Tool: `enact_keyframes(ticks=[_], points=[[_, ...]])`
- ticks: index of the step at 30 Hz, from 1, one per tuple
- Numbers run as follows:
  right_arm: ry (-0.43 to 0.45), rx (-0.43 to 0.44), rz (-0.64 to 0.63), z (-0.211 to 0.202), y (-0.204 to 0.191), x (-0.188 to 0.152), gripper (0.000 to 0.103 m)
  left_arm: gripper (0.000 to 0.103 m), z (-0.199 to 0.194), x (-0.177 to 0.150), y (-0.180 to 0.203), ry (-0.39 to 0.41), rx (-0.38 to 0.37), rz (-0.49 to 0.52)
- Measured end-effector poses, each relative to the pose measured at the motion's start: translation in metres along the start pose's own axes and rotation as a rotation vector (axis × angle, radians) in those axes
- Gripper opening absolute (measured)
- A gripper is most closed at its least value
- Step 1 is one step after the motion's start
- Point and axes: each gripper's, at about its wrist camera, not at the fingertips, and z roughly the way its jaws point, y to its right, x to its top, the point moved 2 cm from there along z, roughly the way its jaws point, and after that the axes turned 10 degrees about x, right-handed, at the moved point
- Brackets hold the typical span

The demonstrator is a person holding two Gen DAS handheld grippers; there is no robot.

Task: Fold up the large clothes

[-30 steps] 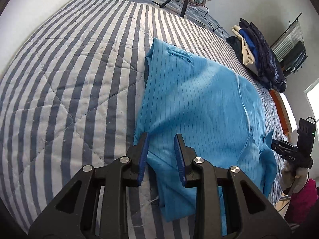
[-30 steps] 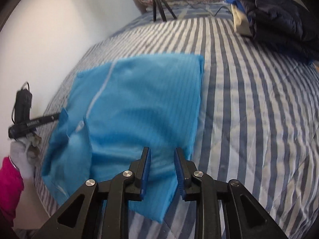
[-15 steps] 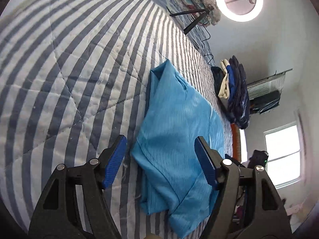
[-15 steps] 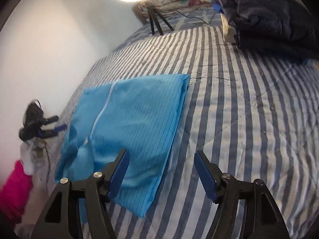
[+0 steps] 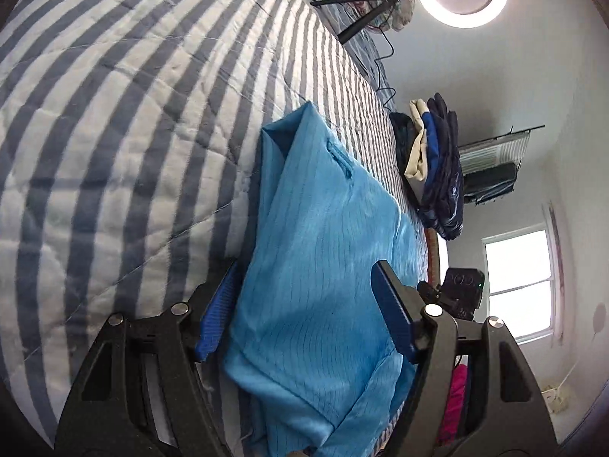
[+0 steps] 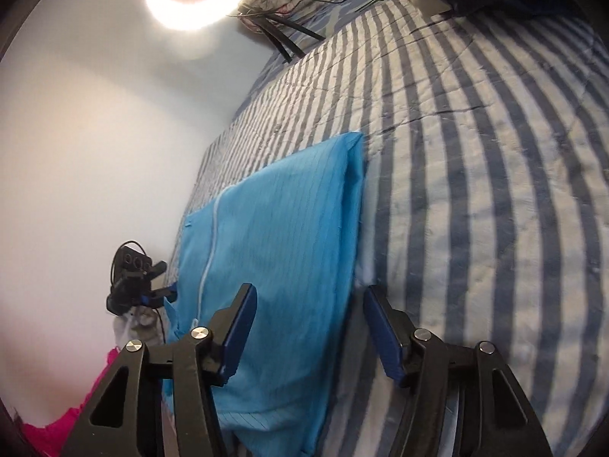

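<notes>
Blue pinstriped garment [image 5: 323, 266], folded, lies flat on striped quilted bed [image 5: 133, 133]. Left gripper [image 5: 304, 312] and right gripper [image 6: 308, 327]: fingers spread wide, holding nothing, poised over its near edge.

You had the blue pinstriped garment [image 5: 323, 266] folded flat on the striped quilt [image 5: 114, 133], lower centre of frame, its pocket slit facing up.
</notes>
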Motion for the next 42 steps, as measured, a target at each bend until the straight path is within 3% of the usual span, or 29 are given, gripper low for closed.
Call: enact_keyframes(ticks=[3,7,13,19,27,42], points=[[-0.007,0.017,-0.004,0.013,-0.005,0.003,0.059,0.071,0.009,0.002,0.011,0.006,0.025,0.030],[-0.017,0.046,0.002,0.023,-0.014,0.001,0.059,0.058,0.016,0.001,0.020,0.019,0.075,0.063],[-0.039,0.005,-0.004,0.032,-0.029,-0.006,0.035,0.029,0.017,-0.006,0.032,0.040,0.201,0.106],[-0.058,-0.134,-0.093,0.037,-0.060,-0.007,0.014,0.014,0.012,-0.013,0.061,0.098,0.259,0.171],[-0.062,-0.294,-0.248,0.041,-0.120,-0.011,0.005,0.009,-0.001,-0.022,0.096,0.154,0.258,0.197],[-0.030,-0.421,-0.390,-0.015,-0.190,-0.023,0.004,0.008,-0.029,-0.048,0.182,0.201,0.228,0.301]])
